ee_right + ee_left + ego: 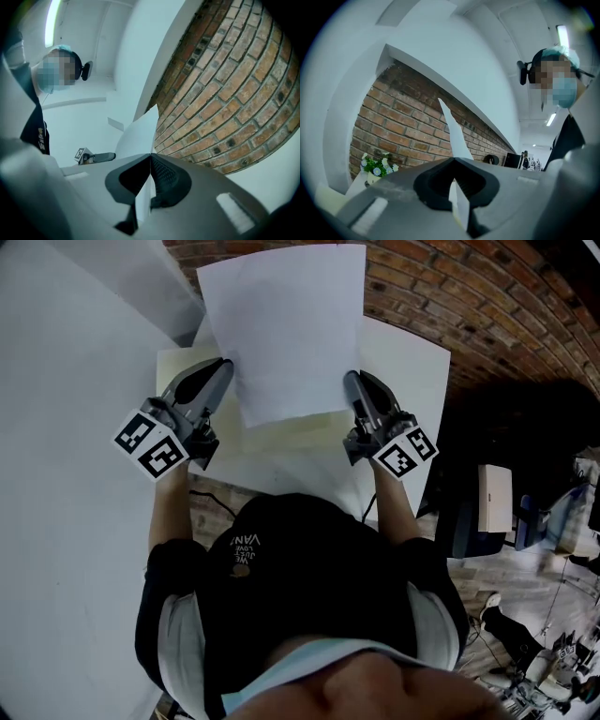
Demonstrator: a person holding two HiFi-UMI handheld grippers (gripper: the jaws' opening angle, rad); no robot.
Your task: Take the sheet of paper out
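Closest to the head camera, at the bottom of the frame, is the person's black T-shirt (300, 587). Its white print (246, 554) sits upside down for me; I can make out something like "VAN", and the rest is too small to read. Just above it, each gripper carries a marker cube, one at centre left (150, 442) and one at centre right (405, 451), both with black-and-white square codes.

The only container I can find is a small white pot (372, 177) in the lower left of the left gripper view. It holds white and blue flowers (377, 163) with green leaves and stands in front of the brick wall (408, 136).

The sheet of paper (286, 329) fills the upper centre of the head view, above the white tabletop (417, 381). My left gripper (223, 369) is clamped on its lower left edge, and in that gripper's own view the jaws are pressed together with the sheet rising between them. My right gripper (352, 382) is clamped on the lower right edge, with the white sheet pinched between its jaws in its own view
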